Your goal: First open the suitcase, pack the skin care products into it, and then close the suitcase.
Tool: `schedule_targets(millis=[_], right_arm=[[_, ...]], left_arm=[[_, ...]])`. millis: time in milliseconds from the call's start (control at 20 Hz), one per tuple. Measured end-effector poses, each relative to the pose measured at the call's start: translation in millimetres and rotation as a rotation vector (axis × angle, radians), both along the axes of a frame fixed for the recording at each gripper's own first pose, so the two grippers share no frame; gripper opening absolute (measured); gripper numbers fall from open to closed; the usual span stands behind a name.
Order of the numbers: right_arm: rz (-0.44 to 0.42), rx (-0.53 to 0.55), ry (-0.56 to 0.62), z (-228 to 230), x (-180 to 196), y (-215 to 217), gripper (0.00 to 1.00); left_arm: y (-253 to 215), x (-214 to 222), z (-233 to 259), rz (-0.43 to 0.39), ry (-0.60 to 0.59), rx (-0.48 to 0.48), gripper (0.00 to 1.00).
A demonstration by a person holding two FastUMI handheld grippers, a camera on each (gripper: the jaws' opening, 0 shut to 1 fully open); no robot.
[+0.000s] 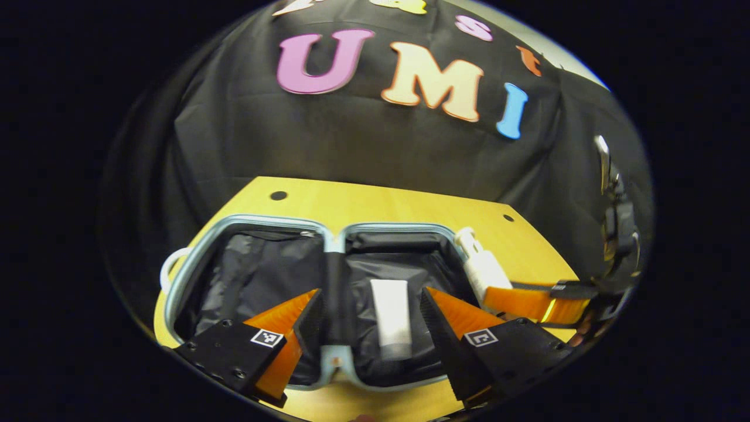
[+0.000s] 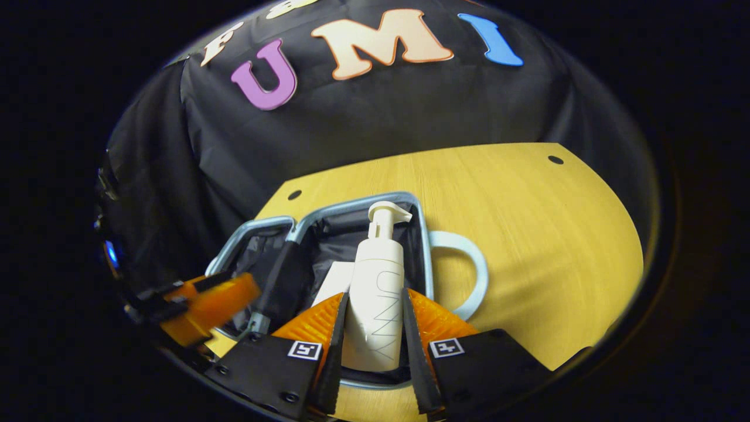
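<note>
Now right tongs (image 2: 375,334) around pump bottle (image 2: 378,293)

Left gripper view: camera rides on the left claw (image 1: 371,319), looks forward and down along its two fingers, close over the near edge of the open suitcase (image 1: 328,246) on the desk (image 1: 398,205), booth wall behind. The right claw (image 1: 530,302) comes in from this view's right, beside the suitcase.

Right gripper view: camera rides on the right claw (image 2: 375,328), also forward and down, very near the pump bottle (image 2: 378,293) between its fingers, over the suitcase (image 2: 357,205) right half. The left claw (image 2: 205,305) sits at lower left.

Shared: suitcase, pump bottle (image 1: 483,266), white tube (image 1: 391,319) (image 2: 334,281), desk (image 2: 527,234) far edge, back wall.
</note>
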State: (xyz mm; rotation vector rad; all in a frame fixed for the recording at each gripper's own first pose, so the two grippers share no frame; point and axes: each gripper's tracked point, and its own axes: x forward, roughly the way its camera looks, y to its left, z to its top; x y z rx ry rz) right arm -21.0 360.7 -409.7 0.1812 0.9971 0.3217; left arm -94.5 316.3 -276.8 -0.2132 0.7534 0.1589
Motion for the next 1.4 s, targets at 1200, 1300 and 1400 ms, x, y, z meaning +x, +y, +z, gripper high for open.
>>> schedule_targets(millis=[1200,1300,1400], right_arm=[[-0.128,-0.098,-0.213,88,15,-78,0.97],[-0.139,-0.115,-0.191,83,7,-88,0.99],[-0.138,-0.131,-0.183,82,3,-95,0.97]], left_arm=[[308,-67,-97,0.299,0.327,0.136,0.95],[307,-66,-109,0.268,0.337,0.071,0.94],[303,-61,-111,0.243,0.336,0.03,0.82]])
